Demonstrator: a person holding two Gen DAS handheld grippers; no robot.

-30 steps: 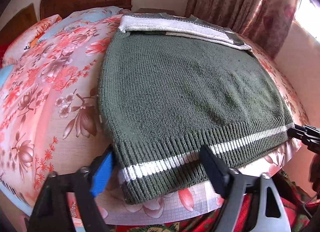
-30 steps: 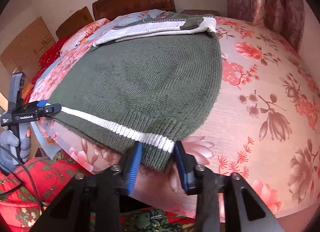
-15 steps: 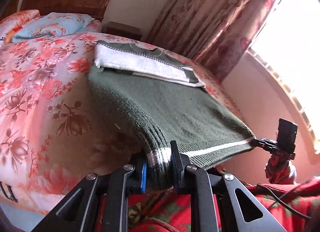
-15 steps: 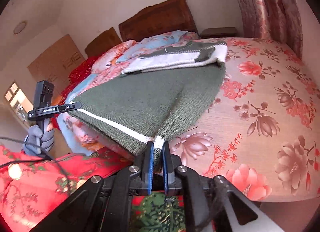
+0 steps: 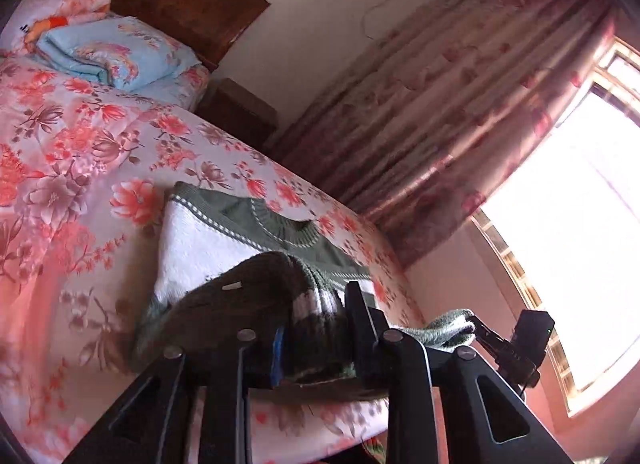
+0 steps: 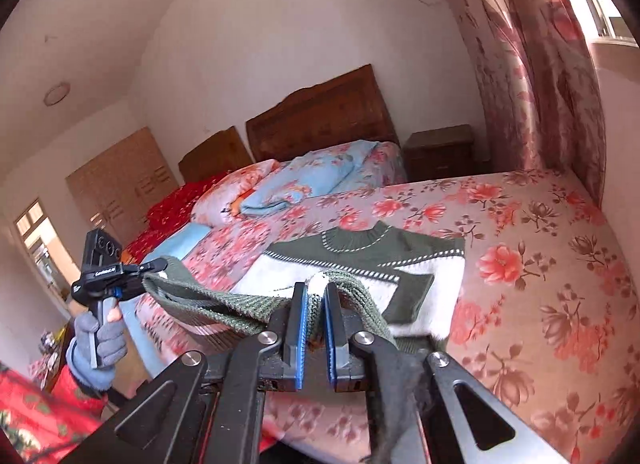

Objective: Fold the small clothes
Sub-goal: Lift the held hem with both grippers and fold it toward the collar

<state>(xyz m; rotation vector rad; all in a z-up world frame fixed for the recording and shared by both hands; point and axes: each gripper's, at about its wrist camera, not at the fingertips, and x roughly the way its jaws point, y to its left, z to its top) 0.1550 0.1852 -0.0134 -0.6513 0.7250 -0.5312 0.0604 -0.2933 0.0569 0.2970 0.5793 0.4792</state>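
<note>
The bed carries the sweater, collar end lying far, hem lifted near. It is a soft, thick, fairly heavy knit that sags between grips, so the ribbed hem corners are the best hold. Left tongs and right tongs each pinch a corner. A second ago the hem lay flat on the bed with both tongs spread.

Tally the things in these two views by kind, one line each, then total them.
Sweater: 1
Grippers (left gripper, right gripper): 2
Folded blue quilt: 1
Nightstand: 1
Curtain: 1
Total: 6
</note>
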